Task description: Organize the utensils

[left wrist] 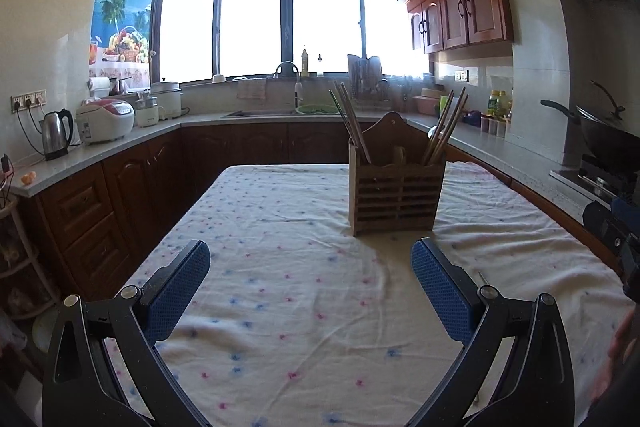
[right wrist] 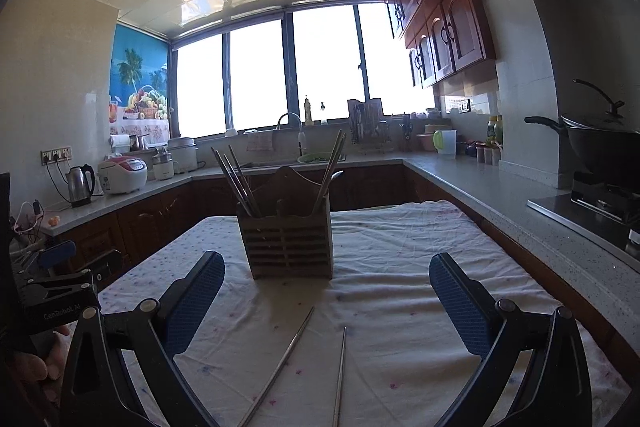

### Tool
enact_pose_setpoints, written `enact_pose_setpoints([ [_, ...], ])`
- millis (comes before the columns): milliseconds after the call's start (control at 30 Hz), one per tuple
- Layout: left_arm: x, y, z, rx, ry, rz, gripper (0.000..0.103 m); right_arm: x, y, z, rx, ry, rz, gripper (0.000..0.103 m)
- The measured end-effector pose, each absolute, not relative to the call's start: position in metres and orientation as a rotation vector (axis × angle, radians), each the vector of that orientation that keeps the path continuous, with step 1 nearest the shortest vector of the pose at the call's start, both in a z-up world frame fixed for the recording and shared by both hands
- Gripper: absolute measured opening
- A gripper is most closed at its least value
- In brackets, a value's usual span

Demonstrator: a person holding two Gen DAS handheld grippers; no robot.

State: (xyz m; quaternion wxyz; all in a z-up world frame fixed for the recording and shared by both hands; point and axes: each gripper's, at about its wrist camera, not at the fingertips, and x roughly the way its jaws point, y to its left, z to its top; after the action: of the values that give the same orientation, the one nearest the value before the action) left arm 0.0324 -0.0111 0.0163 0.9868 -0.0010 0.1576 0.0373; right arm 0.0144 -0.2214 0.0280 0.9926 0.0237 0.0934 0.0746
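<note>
Two thin grey metal chopsticks (right wrist: 308, 359) lie nearest the right wrist camera, flat on the white cloth with pink and blue specks (right wrist: 400, 267), between the spread fingers of the right gripper (right wrist: 326, 301) and touched by neither. Jaws of the right gripper are seen wide apart, nothing held. The left gripper (left wrist: 310, 285) is likewise spread wide over bare cloth, empty.

Handling, as judged: sticks are light, stiff and smooth, so slip between the pads is likely. They lie flush on soft cloth, so the fabric may be pinched along with them. A grip near mid-length, across the shaft, is advised, one stick at a time since the far tips diverge.

Appearance: slim, straight, dull sheen, tapered toward the far ends; near ends are cut off by the frame edge.

The brown slatted wooden utensil holder (right wrist: 290, 247) stands upright just beyond the sticks, with wooden chopsticks (right wrist: 240, 183) leaning in both end compartments. It is taken as the target.
</note>
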Motion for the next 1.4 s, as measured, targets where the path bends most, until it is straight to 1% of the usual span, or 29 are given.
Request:
enact_pose_setpoints([
  [367, 0.020, -0.021, -0.001, 0.019, 0.355, 0.075, 0.103, 0.005, -0.221, 0.016, 0.018, 0.238, 0.145, 0.103],
  [900, 0.021, -0.023, -0.010, 0.040, 0.373, 0.084, 0.103, 0.007, -0.228, 0.003, 0.021, 0.281, 0.123, 0.103],
  [1400, 0.018, -0.021, -0.012, 0.028, 0.360, 0.070, 0.103, 0.002, -0.225, -0.002, 0.011, 0.276, 0.127, 0.103],
])
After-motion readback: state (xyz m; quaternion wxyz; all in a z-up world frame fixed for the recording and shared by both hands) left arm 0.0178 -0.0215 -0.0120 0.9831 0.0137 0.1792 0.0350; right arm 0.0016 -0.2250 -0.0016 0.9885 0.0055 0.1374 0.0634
